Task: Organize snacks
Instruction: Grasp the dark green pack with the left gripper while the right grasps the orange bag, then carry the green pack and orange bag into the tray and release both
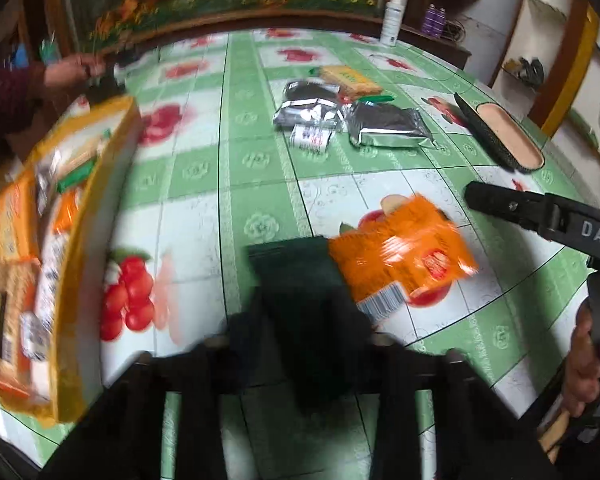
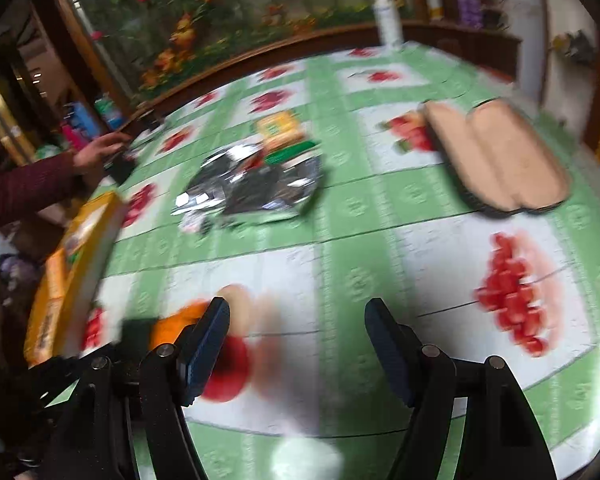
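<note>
An orange snack packet (image 1: pixel 404 264) lies on the green fruit-print tablecloth (image 1: pixel 260 200). My left gripper (image 1: pixel 300 276) is blurred, its fingers together over the packet's left edge, which they hide. In the right wrist view the same packet (image 2: pixel 176 322) peeks out at the lower left. My right gripper (image 2: pixel 296 312) hangs open over bare cloth, nothing between its fingers; it also shows as a black arm (image 1: pixel 540 216) at the right. A yellow box (image 1: pixel 72 240) with several snacks stands at the left. Further back lies a pile of silver foil packs (image 1: pixel 388 124) and a yellow carton (image 1: pixel 352 78).
Two long beige, dark-rimmed pieces (image 2: pixel 496 156) lie at the right of the table. A white bottle (image 1: pixel 392 20) stands at the far edge. Another person's hand (image 2: pixel 96 152) in a dark red sleeve reaches onto the far left of the table.
</note>
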Demonstrator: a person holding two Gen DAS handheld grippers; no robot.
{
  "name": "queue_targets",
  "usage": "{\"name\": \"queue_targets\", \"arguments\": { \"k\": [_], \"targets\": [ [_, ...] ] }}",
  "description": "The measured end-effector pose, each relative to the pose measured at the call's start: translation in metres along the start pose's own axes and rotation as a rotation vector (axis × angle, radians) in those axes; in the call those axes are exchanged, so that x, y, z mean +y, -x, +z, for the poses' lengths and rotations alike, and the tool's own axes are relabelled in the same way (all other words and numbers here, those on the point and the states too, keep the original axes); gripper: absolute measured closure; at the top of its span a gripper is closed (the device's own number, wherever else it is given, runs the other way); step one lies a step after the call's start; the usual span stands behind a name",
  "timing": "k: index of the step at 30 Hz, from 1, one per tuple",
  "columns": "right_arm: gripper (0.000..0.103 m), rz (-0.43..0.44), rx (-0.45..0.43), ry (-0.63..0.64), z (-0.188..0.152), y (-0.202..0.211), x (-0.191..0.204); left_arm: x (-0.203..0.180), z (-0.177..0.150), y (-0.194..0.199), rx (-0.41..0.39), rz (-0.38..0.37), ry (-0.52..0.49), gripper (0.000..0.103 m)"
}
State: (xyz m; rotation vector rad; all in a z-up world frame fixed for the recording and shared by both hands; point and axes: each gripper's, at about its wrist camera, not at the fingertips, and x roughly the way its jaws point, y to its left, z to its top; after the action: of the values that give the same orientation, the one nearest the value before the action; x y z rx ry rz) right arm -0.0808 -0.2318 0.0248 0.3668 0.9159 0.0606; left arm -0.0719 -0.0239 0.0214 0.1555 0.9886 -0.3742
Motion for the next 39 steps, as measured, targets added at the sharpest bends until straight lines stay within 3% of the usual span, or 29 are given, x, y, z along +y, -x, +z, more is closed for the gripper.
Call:
{"name": "queue_targets", "arguments": {
  "k": [4,8,10,11,12,13,15,16,18,20,23,25,26,27,29,30,31,32,33,37,38,39],
  "targets": [
    [0.029,0.139,0.075,0.003,-0.005,-0.014,0.015,0.001,-0.002,0.000,0.002,-0.042,0.006,0.103],
    [0.029,0.095,0.105,0.080,-0.009,-0.028,0.037,0.012,-0.005,0.003,0.016,-0.096,0.047,0.102],
    [0.029,0.070,0.121,0.120,-0.009,-0.037,0.047,0.020,-0.007,0.007,0.021,-0.128,0.085,0.091],
    [0.029,0.066,0.125,0.131,-0.010,-0.039,0.049,0.026,-0.008,0.010,0.018,-0.139,0.106,0.073],
    [0.043,0.067,0.118,0.146,-0.010,-0.039,0.053,0.030,-0.009,0.013,0.007,-0.144,0.129,0.052],
    [0.069,0.095,0.132,0.154,-0.012,-0.040,0.056,0.036,-0.009,0.016,-0.008,-0.146,0.153,0.046],
    [0.090,0.172,0.167,0.136,-0.014,-0.041,0.055,0.046,-0.010,0.022,-0.025,-0.162,0.201,0.042],
    [0.094,0.185,0.171,0.135,-0.015,-0.041,0.054,0.049,-0.009,0.022,-0.022,-0.173,0.215,0.041],
    [0.097,0.166,0.159,0.157,-0.021,-0.037,0.054,0.052,-0.008,0.022,-0.028,-0.177,0.234,0.028],
    [0.097,0.121,0.147,0.155,-0.026,-0.031,0.045,0.051,-0.007,0.021,-0.032,-0.151,0.233,0.024],
    [0.098,-0.037,0.112,0.139,-0.030,-0.017,0.025,0.046,-0.007,0.009,0.004,-0.111,0.214,0.024],
    [0.098,-0.154,0.094,0.121,-0.031,-0.006,0.007,0.041,-0.009,0.004,0.018,-0.049,0.177,0.024],
    [0.097,-0.173,0.092,0.114,-0.031,-0.002,0.001,0.036,-0.010,0.001,0.019,-0.012,0.140,0.024],
    [0.097,-0.152,0.074,0.123,-0.031,0.005,-0.003,0.029,-0.012,-0.001,0.019,0.011,0.094,0.038],
    [0.091,-0.053,0.049,0.181,-0.031,0.015,0.001,0.020,-0.013,0.000,0.009,-0.026,0.036,0.076],
    [0.069,0.004,0.042,0.218,-0.032,0.018,0.008,0.019,-0.012,0.000,0.014,-0.049,0.028,0.082],
    [0.028,0.061,0.037,0.264,-0.034,0.020,0.017,0.019,-0.011,0.001,0.016,-0.074,0.032,0.088],
    [0.012,0.120,0.025,0.333,-0.036,0.022,0.031,0.022,-0.010,0.001,0.021,-0.114,0.042,0.101],
    [0.005,0.155,0.003,0.406,-0.039,0.022,0.046,0.026,-0.010,0.002,0.024,-0.147,0.065,0.101],
    [0.005,0.120,-0.031,0.690,-0.050,0.013,0.095,0.048,-0.008,0.020,0.009,-0.198,0.150,0.101],
    [0.005,0.134,-0.023,0.746,-0.052,0.009,0.104,0.055,-0.007,0.029,-0.006,-0.205,0.175,0.097],
    [0.005,0.152,0.000,0.788,-0.055,0.005,0.109,0.058,-0.007,0.034,-0.012,-0.205,0.184,0.084]
  ]
}}
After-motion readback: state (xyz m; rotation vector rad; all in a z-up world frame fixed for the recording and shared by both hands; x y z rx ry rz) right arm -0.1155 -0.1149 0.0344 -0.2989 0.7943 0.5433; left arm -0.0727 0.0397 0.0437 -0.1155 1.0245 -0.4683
